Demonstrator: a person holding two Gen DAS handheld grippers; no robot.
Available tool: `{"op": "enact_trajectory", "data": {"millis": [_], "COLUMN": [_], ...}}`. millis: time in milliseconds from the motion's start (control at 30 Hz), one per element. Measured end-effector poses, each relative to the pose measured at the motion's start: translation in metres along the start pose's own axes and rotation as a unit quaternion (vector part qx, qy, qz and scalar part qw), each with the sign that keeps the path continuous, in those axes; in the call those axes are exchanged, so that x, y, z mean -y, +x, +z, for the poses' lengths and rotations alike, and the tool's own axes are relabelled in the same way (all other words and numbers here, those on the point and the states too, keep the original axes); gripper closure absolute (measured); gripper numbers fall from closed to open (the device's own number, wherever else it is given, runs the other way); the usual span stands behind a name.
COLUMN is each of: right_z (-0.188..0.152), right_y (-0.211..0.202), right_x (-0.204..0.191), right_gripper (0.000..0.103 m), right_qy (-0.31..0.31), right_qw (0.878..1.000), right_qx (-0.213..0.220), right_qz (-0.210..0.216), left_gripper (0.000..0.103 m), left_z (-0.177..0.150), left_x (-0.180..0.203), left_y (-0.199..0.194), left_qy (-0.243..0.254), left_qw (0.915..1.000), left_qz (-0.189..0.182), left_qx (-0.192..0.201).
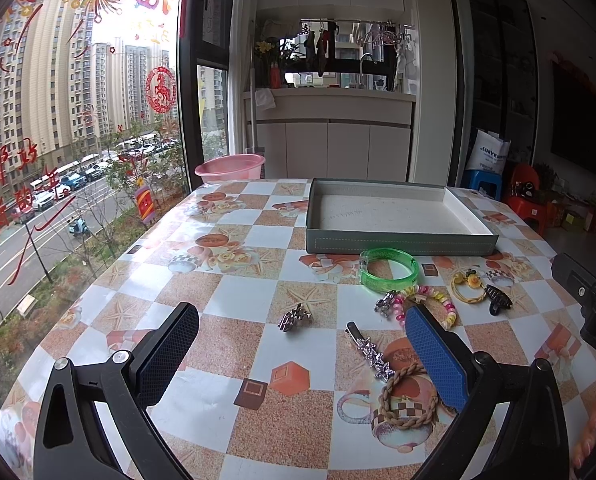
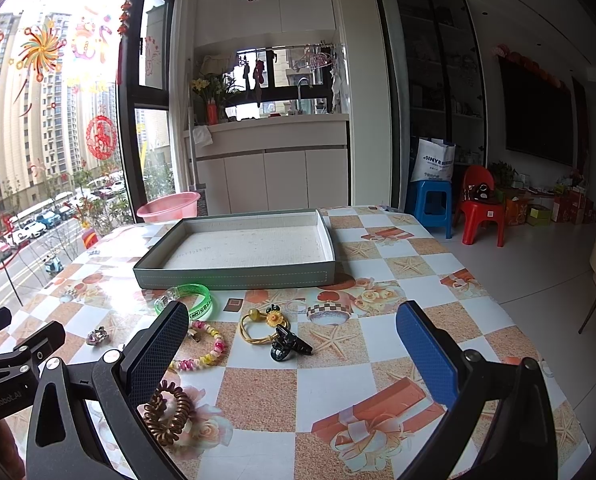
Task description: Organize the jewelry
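We see the desk [image 1: 225,292] carrying a shallow grey box [image 1: 398,236] with nothing in it, and every piece of jewelry lies on the desk in front of that box. Nearest the box sits the green bangle [image 1: 390,270], then the bead bracelet [image 1: 430,300], yellow hair tie [image 2: 257,330], black claw clip [image 2: 287,346], star hairpin [image 1: 372,354] and braided band [image 1: 408,398]. Our left gripper [image 1: 302,358] and right gripper [image 2: 291,360] both hover with jaws wide apart, holding nothing.
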State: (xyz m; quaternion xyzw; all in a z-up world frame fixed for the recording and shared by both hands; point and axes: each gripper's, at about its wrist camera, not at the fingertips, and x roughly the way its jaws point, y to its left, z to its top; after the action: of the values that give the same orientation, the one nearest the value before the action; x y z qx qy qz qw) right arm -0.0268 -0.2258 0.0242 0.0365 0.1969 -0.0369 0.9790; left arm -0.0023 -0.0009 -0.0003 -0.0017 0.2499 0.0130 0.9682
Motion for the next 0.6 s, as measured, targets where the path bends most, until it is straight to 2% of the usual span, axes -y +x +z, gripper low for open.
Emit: {"op": "enact_trajectory", "data": {"millis": [600], "right_z": [0.0], "right_y": [0.0004], "right_x": [-0.0003], "right_gripper": [0.0], "right_qy": [0.0], "right_qw": [1.0], "right_qx": [0.0], "right_qz": [0.0], "left_gripper": [0.0], "left_z": [-0.0023], "left_x": [-0.0001], "left_y": [0.0001], "left_qy": [0.001], "left_qw": [1.0], "left_qz": [0.0], "left_qx": [-0.002]}}
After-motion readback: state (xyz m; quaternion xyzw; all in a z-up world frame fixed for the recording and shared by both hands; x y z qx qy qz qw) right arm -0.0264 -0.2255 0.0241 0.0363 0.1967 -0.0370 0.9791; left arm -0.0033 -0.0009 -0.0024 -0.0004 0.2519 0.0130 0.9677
